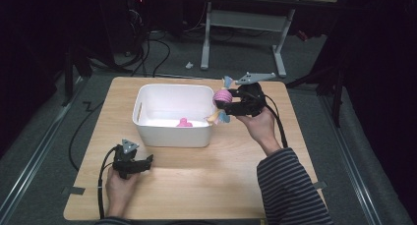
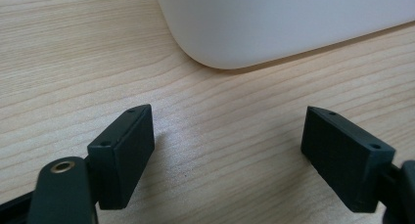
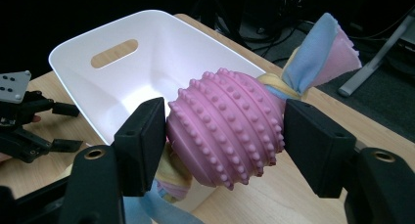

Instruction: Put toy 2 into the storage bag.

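While your right gripper (image 3: 222,136) clamps the pink knobbly ball toy (image 3: 226,127) just over the white bin's (image 1: 147,129) right rim, ready to drop in, your left gripper (image 2: 230,150) rests wide and empty near the table's (image 1: 221,181) front-left corner

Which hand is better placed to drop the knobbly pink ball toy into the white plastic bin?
Right. The right gripper is shut on the knobbly pink ball toy beside the white plastic bin. The left gripper rests open on the table.
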Demonstrator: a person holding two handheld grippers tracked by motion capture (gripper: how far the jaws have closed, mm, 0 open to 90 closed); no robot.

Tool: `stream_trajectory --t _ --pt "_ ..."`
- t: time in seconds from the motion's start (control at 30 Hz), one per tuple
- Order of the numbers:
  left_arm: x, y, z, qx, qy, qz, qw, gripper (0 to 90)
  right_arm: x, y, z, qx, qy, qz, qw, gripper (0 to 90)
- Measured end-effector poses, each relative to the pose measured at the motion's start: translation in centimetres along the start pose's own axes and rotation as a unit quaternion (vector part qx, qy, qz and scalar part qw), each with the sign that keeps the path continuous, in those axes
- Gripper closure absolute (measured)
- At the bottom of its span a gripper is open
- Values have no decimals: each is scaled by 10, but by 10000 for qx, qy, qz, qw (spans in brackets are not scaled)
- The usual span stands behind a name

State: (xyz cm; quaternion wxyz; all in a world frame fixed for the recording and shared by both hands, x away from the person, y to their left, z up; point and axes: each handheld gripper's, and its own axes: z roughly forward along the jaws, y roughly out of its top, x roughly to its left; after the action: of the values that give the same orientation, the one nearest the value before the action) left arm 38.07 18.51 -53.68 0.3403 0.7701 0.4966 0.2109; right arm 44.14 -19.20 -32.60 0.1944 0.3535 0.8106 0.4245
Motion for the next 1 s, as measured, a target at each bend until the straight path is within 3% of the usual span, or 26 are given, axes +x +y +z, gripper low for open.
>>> stream_trajectory --t 0.2,0.5,0.6,1.0 --pt "0 0 0 12 -3 6 10000 202 6 7 10 40 8 -52 10000 345" --pt "0 0 0 11 -3 5 10000 202 10 15 32 105 106 59 9999 345" --pt "0 0 0 11 -2 6 10000 202 16 17 45 213 146 32 9997 345" --pt "0 0 0 10 -3 6 10000 202 24 17 70 451 97 -9 9989 344"
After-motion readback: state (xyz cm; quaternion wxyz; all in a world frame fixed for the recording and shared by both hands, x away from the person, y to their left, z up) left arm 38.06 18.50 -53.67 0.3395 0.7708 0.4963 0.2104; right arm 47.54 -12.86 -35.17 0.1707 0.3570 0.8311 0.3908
